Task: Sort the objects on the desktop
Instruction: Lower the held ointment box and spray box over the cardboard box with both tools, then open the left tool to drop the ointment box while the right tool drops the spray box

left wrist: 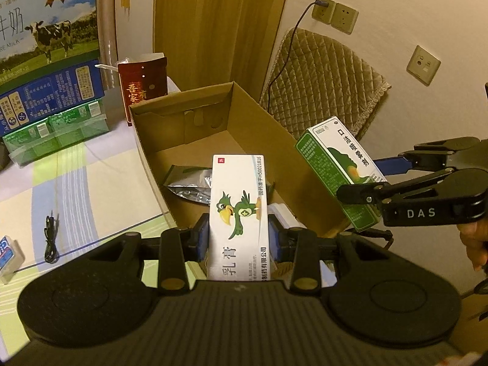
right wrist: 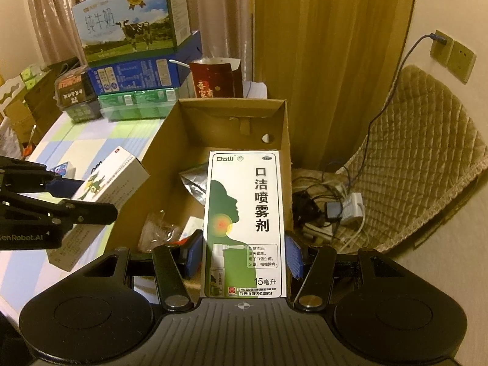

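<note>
Left wrist view: the left tool [left wrist: 238, 238] is clamped on a white ointment carton [left wrist: 239, 210] printed with a green bird, blue pads pressed on its two long sides. The carton stands upright over the near end of an open cardboard box [left wrist: 250, 113], which runs away toward 12 o'clock. A silver foil pouch [left wrist: 189, 187] lies on the box floor at about 10 o'clock from the carton. At 3 o'clock the right tool [left wrist: 363, 196] reaches in, gripping a green and white spray carton [left wrist: 338, 170] tilted above the box's right wall. On the striped worktop [left wrist: 91, 189], at 9 o'clock, lie a coiled black cable [left wrist: 51, 241] and a small blue and white pack [left wrist: 7, 251], both not yet sorted.

Right wrist view: the right tool [right wrist: 244, 256] is closed on the spray carton [right wrist: 244, 225], held upright over the cardboard box [right wrist: 170, 140]. The foil pouch [right wrist: 193, 184] and some clear wrapping [right wrist: 158, 231] sit inside. At 9 o'clock the left tool [right wrist: 100, 209] holds the ointment carton [right wrist: 109, 180] near the box's left wall.

Risks, as I judge them: both cartons hang close over one narrow box, so lowering them together could knock tool against tool. The spray carton sits near the right wall; released there, it may catch the rim and tumble outside, toward the tangle of chargers [right wrist: 329, 210] at 3 o'clock.
</note>
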Available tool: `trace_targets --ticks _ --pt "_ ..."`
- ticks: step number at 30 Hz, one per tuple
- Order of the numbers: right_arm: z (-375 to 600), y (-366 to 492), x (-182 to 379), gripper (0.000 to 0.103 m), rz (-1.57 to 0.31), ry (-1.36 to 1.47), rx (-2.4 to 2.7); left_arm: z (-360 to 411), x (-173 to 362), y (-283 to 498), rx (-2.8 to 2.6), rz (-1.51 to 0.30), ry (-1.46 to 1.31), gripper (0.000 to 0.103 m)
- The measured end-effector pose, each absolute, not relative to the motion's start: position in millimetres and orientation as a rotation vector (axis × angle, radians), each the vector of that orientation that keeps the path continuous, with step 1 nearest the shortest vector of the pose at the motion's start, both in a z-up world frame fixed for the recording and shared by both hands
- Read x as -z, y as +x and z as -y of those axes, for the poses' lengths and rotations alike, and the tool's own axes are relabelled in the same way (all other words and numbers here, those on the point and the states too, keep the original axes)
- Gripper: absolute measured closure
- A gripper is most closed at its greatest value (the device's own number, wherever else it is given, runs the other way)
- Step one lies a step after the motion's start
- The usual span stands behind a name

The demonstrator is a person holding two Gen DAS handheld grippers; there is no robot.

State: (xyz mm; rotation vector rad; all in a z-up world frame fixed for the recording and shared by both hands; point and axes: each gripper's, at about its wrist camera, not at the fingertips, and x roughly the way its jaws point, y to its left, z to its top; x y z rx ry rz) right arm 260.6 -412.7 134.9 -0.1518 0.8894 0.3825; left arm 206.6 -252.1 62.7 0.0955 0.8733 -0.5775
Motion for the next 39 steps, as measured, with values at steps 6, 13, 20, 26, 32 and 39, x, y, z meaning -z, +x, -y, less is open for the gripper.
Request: trace_targets --ticks 6,13,20,26,32,39 --pt "408 274 -129 0.051 -0.896 -0.156 -0.384 258 -53 223 0.571 -0.891 0.056 0.07" --pt "409 285 -125 0.051 -0.896 -0.16 -0.378 266 -43 233 0.585 -0.901 0.05 0.07" --pt "410 290 -124 0.051 -0.895 -0.161 -0.375 273 -41 238 0.59 -0.899 0.041 0.07" --pt "411 290 -124 0.051 -0.895 -0.159 -0.374 269 -47 239 0.565 -0.867 0.034 0.061" --pt "410 290 -124 0.051 -0.894 -0.157 -0.378 258 -51 239 0.544 -0.86 0.04 0.061" --pt "400 288 -124 0.051 -0.894 -0.159 -0.395 247 -49 235 0.53 -0.862 0.045 0.06"
